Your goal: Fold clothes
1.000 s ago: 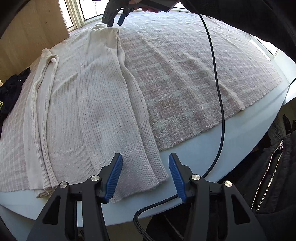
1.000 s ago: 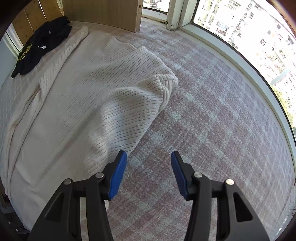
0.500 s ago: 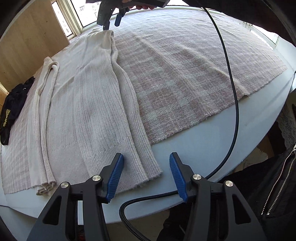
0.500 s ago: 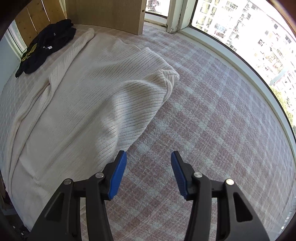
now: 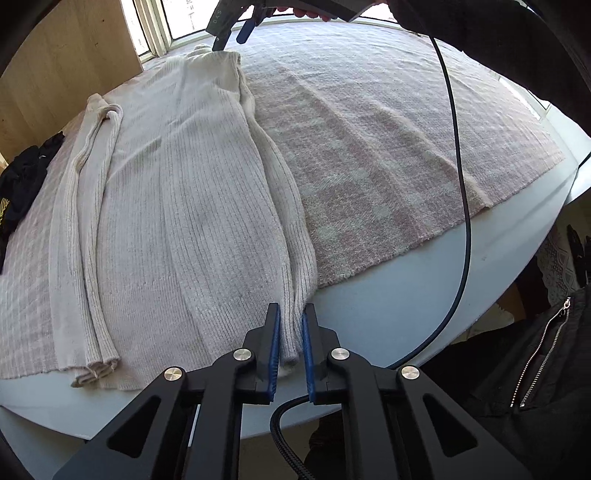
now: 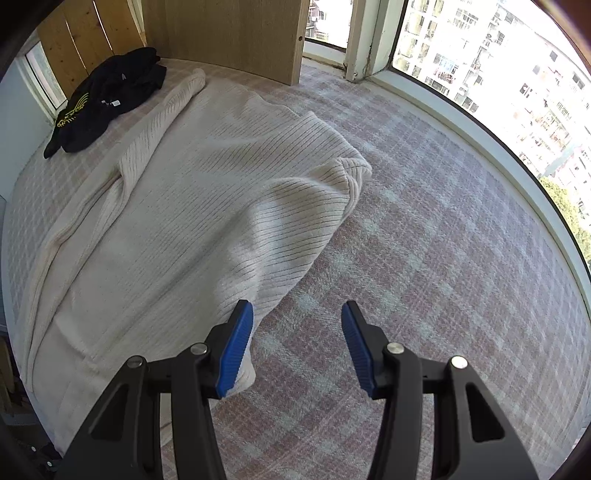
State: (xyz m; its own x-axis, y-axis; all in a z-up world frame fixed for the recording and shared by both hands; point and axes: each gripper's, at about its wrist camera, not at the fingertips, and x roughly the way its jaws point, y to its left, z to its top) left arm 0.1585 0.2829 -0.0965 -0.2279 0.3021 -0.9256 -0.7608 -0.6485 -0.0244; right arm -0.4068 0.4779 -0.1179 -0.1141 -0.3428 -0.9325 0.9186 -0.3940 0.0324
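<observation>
left gripper [image 5: 290, 334]: jaws drawn in on the near hem of the cream ribbed sweater [image 5: 177, 206], pinching the folded side edge at the sweater's bottom corner nearest the person.
right gripper [image 6: 297, 345]: jaws stood apart over the sweater's far end; its left pad overlapped the knit in the right wrist view, though whether it touched could not be told.
same gripper, left wrist view: it [image 5: 236, 27] hung just above the sweater's top edge.
step in hand: judged to be a grip on both ends of one long side edge, for a lengthwise fold.
doing it well: the far end likely wanted the same full-thickness bite as the hem, both ends lifted level so the ribs stayed straight and the layers did not slide.
risk: a loose knit stretches; a pull from one end alone could skew the edge.
sweater: lay lengthwise on the plaid blanket [image 5: 388, 147], long and narrow, one sleeve [image 5: 83, 221] running down its far side, a rounded fold [image 6: 351, 173] at its upper corner.
beyond the sweater: dark garment [image 6: 107, 96] bunched past the sleeve side, by the wood panel [image 6: 229, 33].
under the hem: the bare pale table edge [image 5: 388, 306].
</observation>
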